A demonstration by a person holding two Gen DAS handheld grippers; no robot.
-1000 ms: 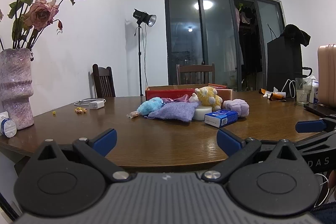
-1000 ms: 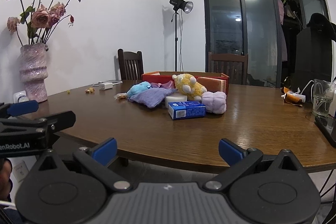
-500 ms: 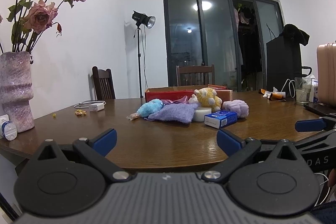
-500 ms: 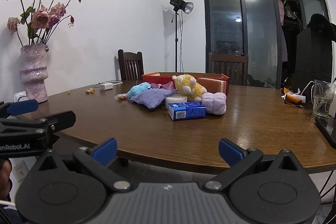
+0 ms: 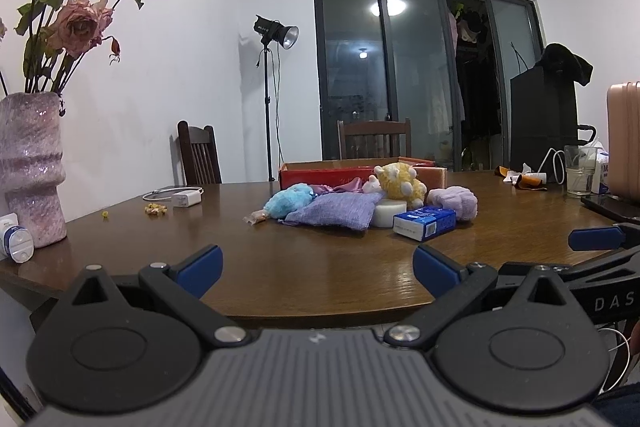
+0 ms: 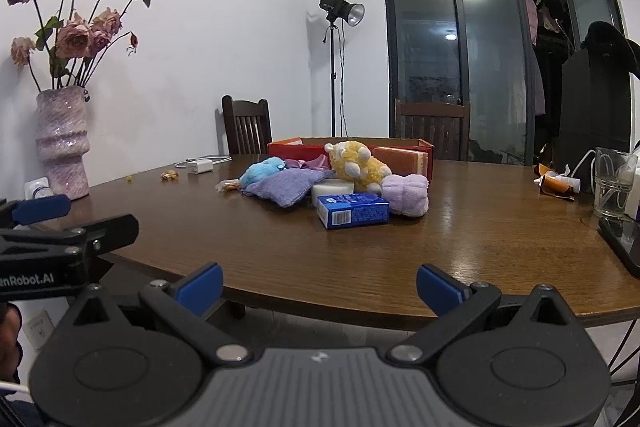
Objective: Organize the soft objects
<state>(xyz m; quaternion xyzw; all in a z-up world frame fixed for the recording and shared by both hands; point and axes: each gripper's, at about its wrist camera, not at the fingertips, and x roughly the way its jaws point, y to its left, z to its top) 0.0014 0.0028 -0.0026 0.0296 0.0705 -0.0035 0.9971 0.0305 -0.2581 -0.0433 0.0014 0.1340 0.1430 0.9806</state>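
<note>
- The left hand-held gripper point(image 5: 316, 263) sits low at 6 o'clock of its own view, at the near edge of the tabletop point(image 5: 320, 279); its blue-tipped fingers point(image 5: 200, 263) are spread wide, with nothing between them and nothing touched.
- The right hand-held gripper point(image 6: 318, 285) is likewise spread wide and empty, held just short of the tabletop's near rim; in the left view its blue tip shows at 3 o'clock, and the left one shows at 9 o'clock in the right view.
- Past the bare wood, toward 12 o'clock, lies the cluster of soft things, well apart from both grippers.
- Nearest is a blue carton point(image 6: 353, 211), lying flat.
- Just behind it at 11 o'clock is a white foam block point(image 6: 332, 189), with a purple cloth pouch point(image 6: 286, 185) against its left side.
- A lilac plush ball point(image 6: 406, 193) rests at the carton's right end.
- A light blue plush point(image 6: 262, 173) lies at the pouch's far left.
- A yellow plush toy point(image 6: 358, 167) sits behind the foam block.
- Farthest is an open red box point(image 6: 304, 149), with a pink satin piece point(image 6: 310, 161) in front of it.
- At 9 o'clock stands a pink vase point(image 6: 62, 143) of dried roses.
</note>
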